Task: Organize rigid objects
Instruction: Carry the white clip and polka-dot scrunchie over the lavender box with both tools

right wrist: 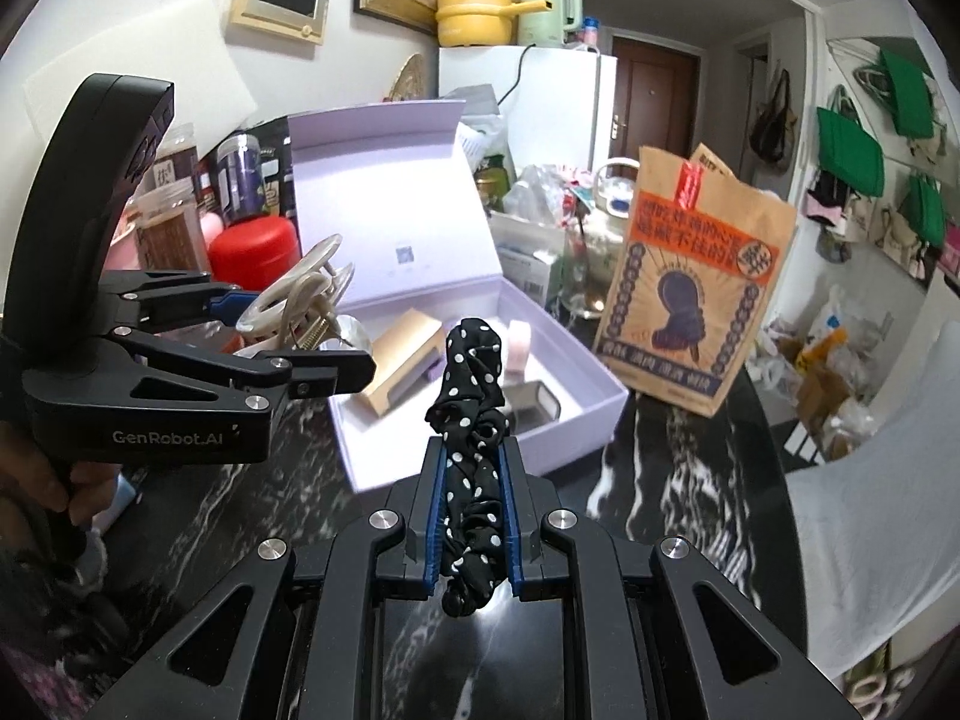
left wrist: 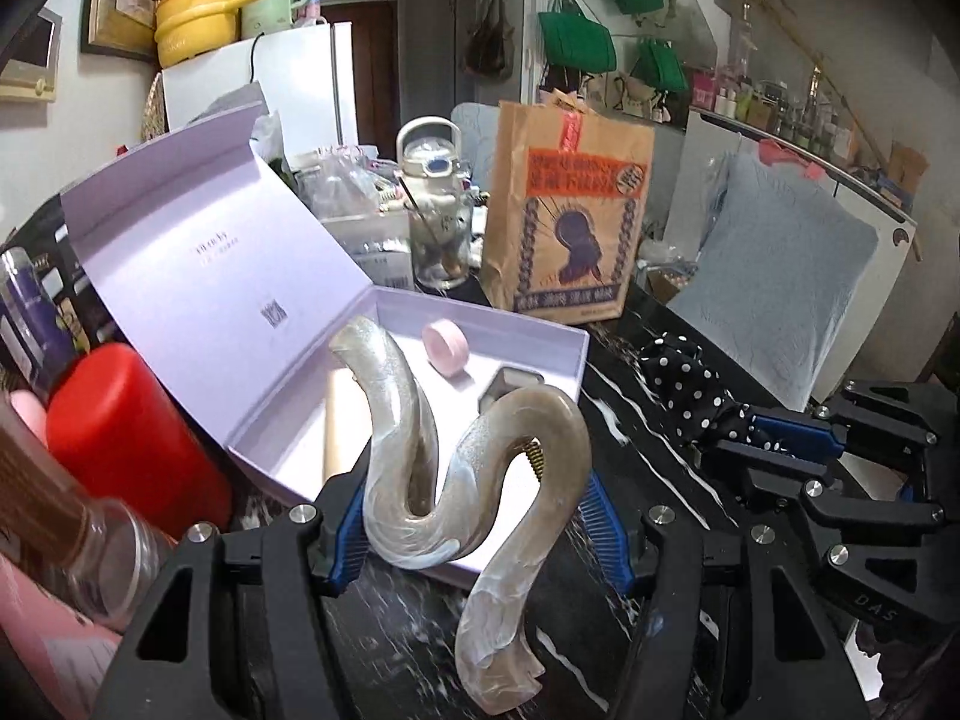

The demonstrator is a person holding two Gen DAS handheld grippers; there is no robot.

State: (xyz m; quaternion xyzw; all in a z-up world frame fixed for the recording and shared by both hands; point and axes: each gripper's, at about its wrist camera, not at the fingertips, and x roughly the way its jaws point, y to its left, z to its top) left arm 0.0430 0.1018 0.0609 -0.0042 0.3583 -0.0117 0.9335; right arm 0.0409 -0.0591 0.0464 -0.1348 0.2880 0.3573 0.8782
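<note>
My left gripper (left wrist: 480, 516) is shut on a large pearly beige hair claw clip (left wrist: 480, 468), held above the near edge of an open lilac box (left wrist: 540, 330). In the right wrist view the left gripper (right wrist: 282, 330) holds the clip (right wrist: 300, 294) by the box's left side. My right gripper (right wrist: 474, 504) is shut on a black polka-dot scrunchie (right wrist: 471, 396), in front of the box (right wrist: 594, 414); it also shows in the left wrist view (left wrist: 702, 390). Inside the box lie a pink tape roll (left wrist: 445, 345), a beige block (right wrist: 402, 342) and a small metallic case (right wrist: 534, 402).
A brown paper bag (left wrist: 570, 222) stands behind the box on the black marble table (right wrist: 678, 480). A red canister (left wrist: 120, 426), jars and a glass bottle (left wrist: 435, 210) crowd the left and back. A chair with a blue cushion (left wrist: 780, 282) is on the right.
</note>
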